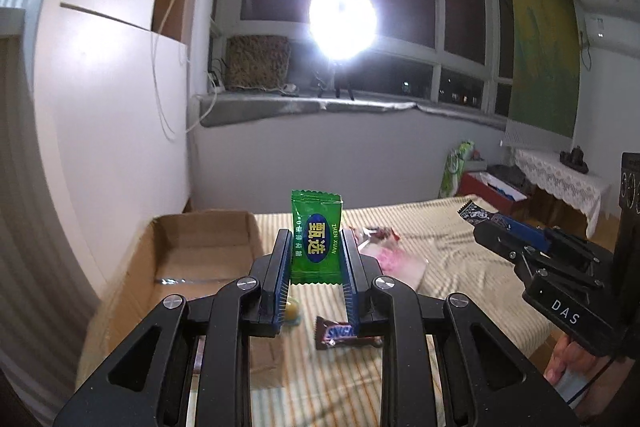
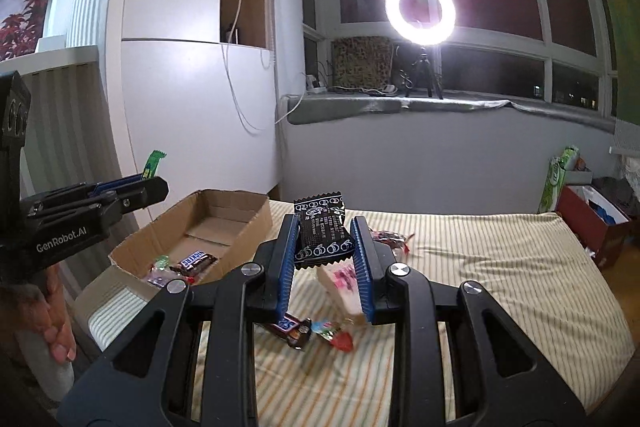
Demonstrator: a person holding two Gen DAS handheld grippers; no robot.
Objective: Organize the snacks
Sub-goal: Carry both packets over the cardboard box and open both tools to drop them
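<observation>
The left gripper (image 1: 316, 251) clamped a green candy (image 1: 316, 237) above the bed (image 1: 460, 259); the right gripper (image 2: 326, 247) clamped a black packet (image 2: 322, 233). Only the right view showed snacks inside the box (image 2: 236, 223) at the bed's left edge. Fingers hid part of a Snickers (image 1: 340, 335). The bed's right side lay open.
</observation>
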